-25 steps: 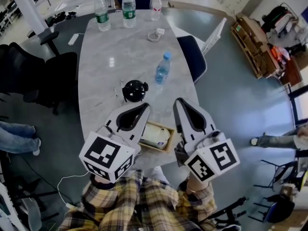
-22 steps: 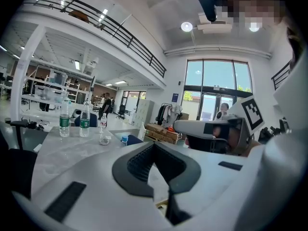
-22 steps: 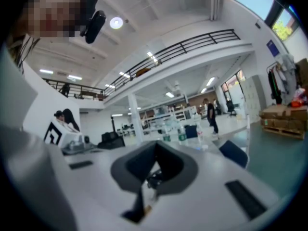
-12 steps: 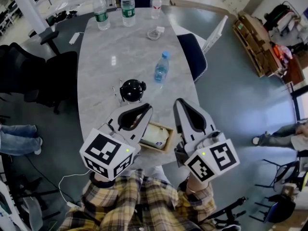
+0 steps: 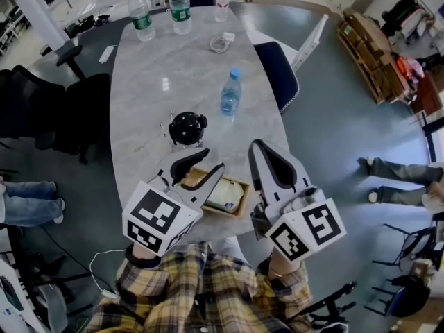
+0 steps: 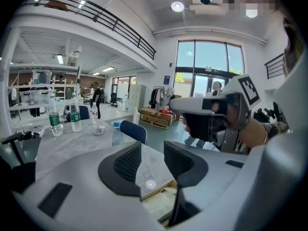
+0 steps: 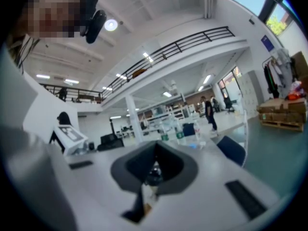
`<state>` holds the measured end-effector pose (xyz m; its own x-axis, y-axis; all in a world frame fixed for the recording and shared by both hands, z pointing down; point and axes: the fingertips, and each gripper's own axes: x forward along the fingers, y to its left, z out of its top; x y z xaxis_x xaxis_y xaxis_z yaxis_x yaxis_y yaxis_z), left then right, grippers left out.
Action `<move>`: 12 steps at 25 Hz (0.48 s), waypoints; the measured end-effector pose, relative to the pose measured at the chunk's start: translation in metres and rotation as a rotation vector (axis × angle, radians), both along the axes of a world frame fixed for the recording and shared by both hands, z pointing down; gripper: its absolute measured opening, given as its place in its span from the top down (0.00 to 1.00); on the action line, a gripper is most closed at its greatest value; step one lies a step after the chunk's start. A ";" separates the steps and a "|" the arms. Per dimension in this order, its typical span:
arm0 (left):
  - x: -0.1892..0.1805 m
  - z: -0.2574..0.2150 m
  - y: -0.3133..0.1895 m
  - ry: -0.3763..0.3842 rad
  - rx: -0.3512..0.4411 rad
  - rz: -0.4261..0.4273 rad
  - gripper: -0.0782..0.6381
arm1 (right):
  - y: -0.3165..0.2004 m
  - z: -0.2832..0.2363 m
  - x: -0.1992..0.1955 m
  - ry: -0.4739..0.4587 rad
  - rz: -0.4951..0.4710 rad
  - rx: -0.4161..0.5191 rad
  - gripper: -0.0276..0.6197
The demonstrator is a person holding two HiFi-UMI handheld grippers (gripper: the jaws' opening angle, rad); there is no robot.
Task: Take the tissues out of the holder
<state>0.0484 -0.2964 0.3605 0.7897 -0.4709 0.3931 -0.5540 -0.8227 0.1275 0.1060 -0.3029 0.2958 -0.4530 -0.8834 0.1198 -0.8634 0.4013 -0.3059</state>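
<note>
At the near edge of the marble table (image 5: 159, 82), the left gripper (image 5: 209, 164) hangs over the wooden holder (image 5: 241, 209), jaws opening on nothing. Beside it, the right gripper (image 5: 259, 146) is closed and empty. The tissue pack (image 5: 225, 194) lies inside the holder, so I'd say nothing is out yet.

The holder (image 5: 243, 204) is sat at the near edge of the counter (image 5: 139, 82), with the tissues (image 5: 225, 194) packed inside it. A round gadget (image 5: 186, 127) is parked just behind it, and a lone bottle (image 5: 230, 94) is stood further back to the right. Two more bottles (image 5: 180, 4) are lined up at the far end. A chair (image 5: 277, 75) is tucked in on the right.
</note>
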 end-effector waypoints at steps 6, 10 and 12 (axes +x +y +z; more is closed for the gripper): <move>0.009 0.048 0.012 -0.161 -0.038 0.134 0.69 | -0.001 0.016 0.005 -0.013 0.015 -0.026 0.94; 0.012 0.078 0.023 -0.250 -0.077 0.211 0.69 | 0.000 0.028 0.010 -0.035 0.026 -0.052 0.94; 0.011 0.095 0.031 -0.294 -0.103 0.266 0.69 | 0.001 0.034 0.011 -0.044 0.032 -0.062 0.94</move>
